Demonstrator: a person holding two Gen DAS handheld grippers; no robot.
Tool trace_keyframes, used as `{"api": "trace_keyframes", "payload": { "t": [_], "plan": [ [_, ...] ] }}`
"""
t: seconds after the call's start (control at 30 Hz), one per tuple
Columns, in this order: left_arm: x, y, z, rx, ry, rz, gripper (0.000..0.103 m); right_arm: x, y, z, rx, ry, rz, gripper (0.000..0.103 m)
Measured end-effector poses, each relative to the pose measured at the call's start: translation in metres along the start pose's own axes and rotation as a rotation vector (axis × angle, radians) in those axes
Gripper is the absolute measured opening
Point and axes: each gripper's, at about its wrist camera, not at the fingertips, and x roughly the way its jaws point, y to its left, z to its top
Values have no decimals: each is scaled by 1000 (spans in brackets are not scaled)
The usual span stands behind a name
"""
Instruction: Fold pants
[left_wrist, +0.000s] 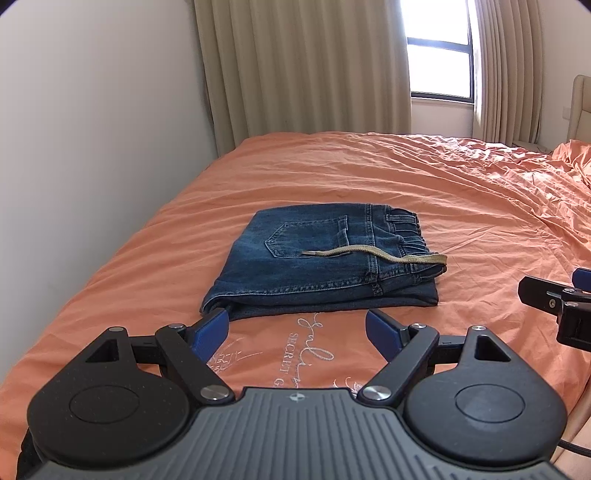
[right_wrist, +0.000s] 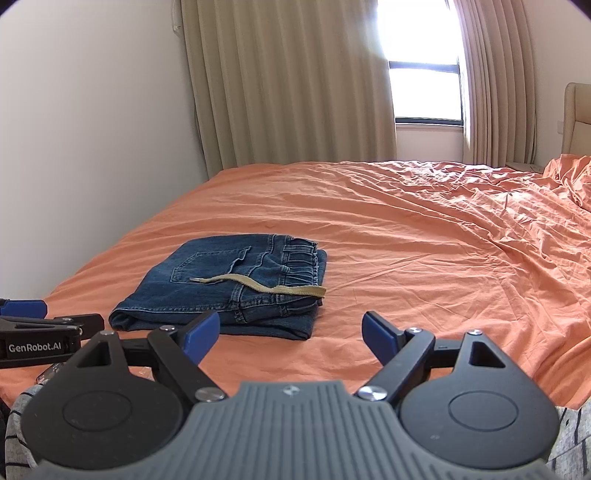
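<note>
jaws of our left gripper (left_wrist: 295, 328) and right gripper (right_wrist: 290, 330) gape wide, empty; folded pants (left_wrist: 325, 262) lie mid-frame on the bed (left_wrist: 461, 192).

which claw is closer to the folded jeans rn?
Left. The left claw sits just short of the jeans' near edge; the right claw hangs off their waistband corner, mostly over bare sheet.
</note>
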Motion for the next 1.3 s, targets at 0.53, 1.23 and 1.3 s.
{"api": "trace_keyframes", "payload": {
  "t": [0.53,1.23,1.3],
  "plan": [
    [-1,-1,2,11,-9,-12,98,-5,-1,1,12,-8,-9,81],
    [-5,-1,3,11,-13,-15,98,-6,0,2,9,-1,7,81],
    [-5,0,3,12,-13,-16,98,-6,0,2,8,0,9,81]
  ]
}}
